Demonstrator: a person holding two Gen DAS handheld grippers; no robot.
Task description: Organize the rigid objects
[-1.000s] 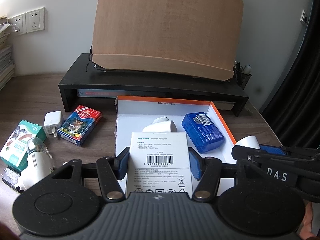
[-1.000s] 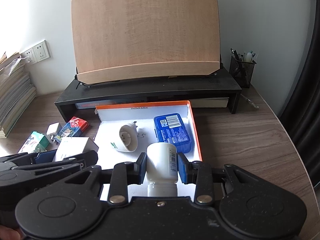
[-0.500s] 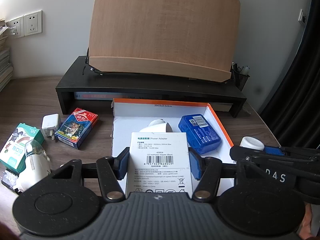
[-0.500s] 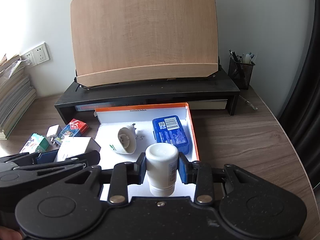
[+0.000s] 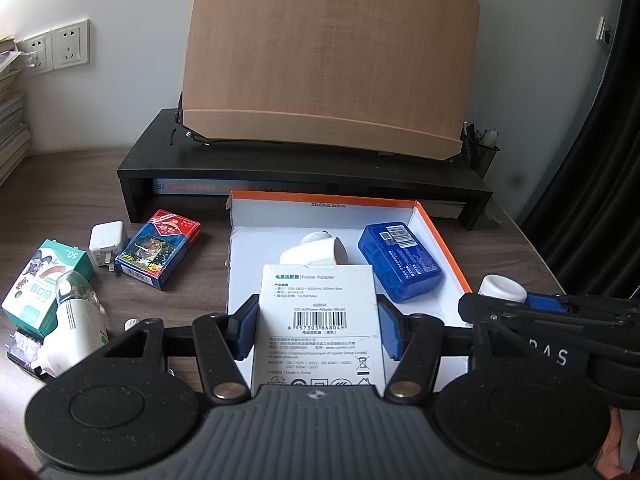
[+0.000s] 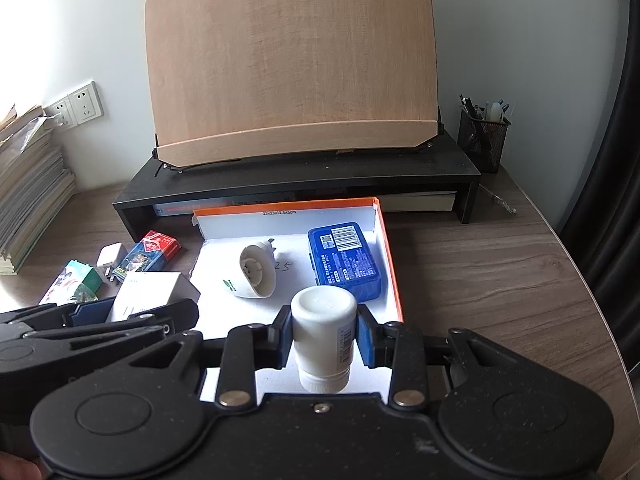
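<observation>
My left gripper (image 5: 318,330) is shut on a white power adapter box (image 5: 318,320), held over the front of the orange-rimmed white tray (image 5: 444,248). My right gripper (image 6: 324,336) is shut on a white pill bottle (image 6: 324,332), held over the tray's (image 6: 390,256) front right part. In the tray lie a blue box (image 5: 400,266) (image 6: 346,258) and a white plug socket (image 5: 316,250) (image 6: 258,274). The right gripper with the bottle (image 5: 502,288) shows at the right of the left wrist view.
Left of the tray lie a playing card pack (image 5: 160,252), a white charger (image 5: 107,242), a green box (image 5: 44,282) and a white bottle (image 5: 76,320). A black monitor riser (image 5: 304,184) with a wooden board (image 5: 328,60) stands behind. A pen holder (image 6: 482,140) is at the back right.
Both grippers have drawn back and up a little with their loads. The pill bottle has tilted upright so that its round end now faces the camera.
</observation>
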